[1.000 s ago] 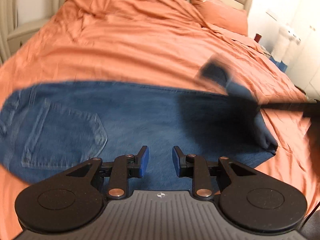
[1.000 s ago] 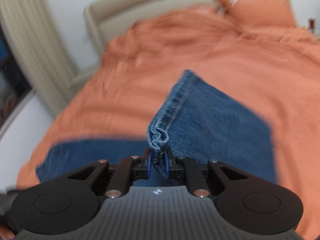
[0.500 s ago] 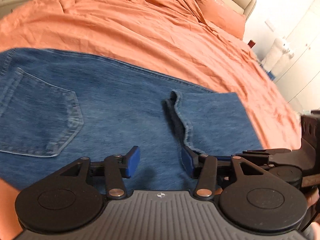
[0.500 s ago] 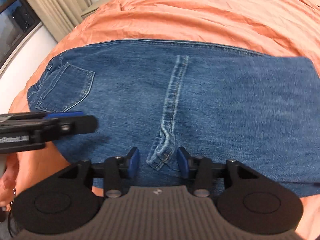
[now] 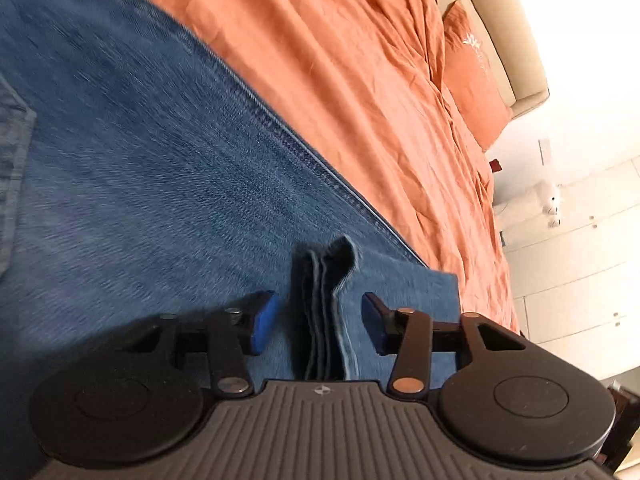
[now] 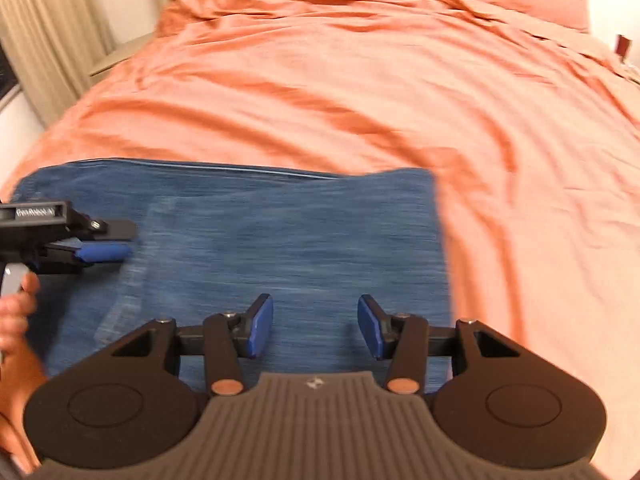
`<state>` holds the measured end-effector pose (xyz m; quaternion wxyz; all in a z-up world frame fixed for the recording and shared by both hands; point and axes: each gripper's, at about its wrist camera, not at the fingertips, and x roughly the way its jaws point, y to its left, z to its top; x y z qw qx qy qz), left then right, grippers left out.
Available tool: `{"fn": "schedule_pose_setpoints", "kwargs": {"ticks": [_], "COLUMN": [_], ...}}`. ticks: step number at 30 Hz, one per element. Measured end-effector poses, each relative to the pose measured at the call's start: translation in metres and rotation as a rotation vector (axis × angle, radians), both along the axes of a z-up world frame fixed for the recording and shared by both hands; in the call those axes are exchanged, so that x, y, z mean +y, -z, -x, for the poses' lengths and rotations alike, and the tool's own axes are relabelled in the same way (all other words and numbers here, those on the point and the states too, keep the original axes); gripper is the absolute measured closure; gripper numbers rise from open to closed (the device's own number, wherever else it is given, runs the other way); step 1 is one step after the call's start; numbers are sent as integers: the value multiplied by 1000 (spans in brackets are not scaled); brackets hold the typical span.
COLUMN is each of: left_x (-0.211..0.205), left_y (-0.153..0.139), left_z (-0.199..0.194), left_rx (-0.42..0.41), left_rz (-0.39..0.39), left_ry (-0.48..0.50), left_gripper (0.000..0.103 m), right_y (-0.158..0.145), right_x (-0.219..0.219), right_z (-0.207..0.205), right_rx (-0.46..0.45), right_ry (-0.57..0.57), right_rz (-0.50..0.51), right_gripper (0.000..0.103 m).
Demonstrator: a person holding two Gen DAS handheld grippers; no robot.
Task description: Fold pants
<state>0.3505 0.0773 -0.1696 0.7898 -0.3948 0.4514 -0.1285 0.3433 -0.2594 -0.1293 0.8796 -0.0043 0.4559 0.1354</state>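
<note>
With the jeans point(image 6: 256, 240) lying folded on the orange bedspread point(image 6: 360, 80), both claws are standing released. Left gripper point(image 5: 318, 322) jaws have just been closing partway; the stacked hem layers point(image 5: 326, 304) are sitting between the pads, not pinched. Right gripper point(image 6: 316, 326) jaws have just been opening, with only flat denim showing between them. Judgement: denim is behaving as heavy, limp yet fairly stiff cloth, not slippery or fragile. The thick hem is offering the best hold; all layers need taking together, or the lower ones may be slipping out.
</note>
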Motion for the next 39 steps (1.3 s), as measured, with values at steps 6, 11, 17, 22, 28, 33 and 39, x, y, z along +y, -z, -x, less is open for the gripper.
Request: {"fn": "schedule_pose_setpoints", "kwargs": {"ticks": [6,11,17,22,28,33,39], "left_x": [-17,-41,-54,-66,-69,-66,-78], "left_y": [-11,-82,-96,-49,-24,-46,-79], "left_z": [-10,4,-11,-18,-25,-16,32], "left_rx": [-63,-289,-260,-191,-142,-129,-222], "left_rz": [-74,-208,-478,-590,-615,-638,-646], "left_ry": [15,119,171,192,185,200,268], "left_gripper": [95,97,97,97,95,83,83], "right_y": [14,13,17,34,72,62,34], "right_x": [-61,-88,-78,-55,-42,-42,-40], "right_z": [-6,1,15,23,25,19,39], "right_rx": [-33,-70,-51,-45,-29,-9,-99], "right_ry": [110,121,78,-7,-63,-56,-45], "right_rz": [38,22,-12,-36,69,73,27], "right_gripper": [64,83,82,83,82,82,82]}}
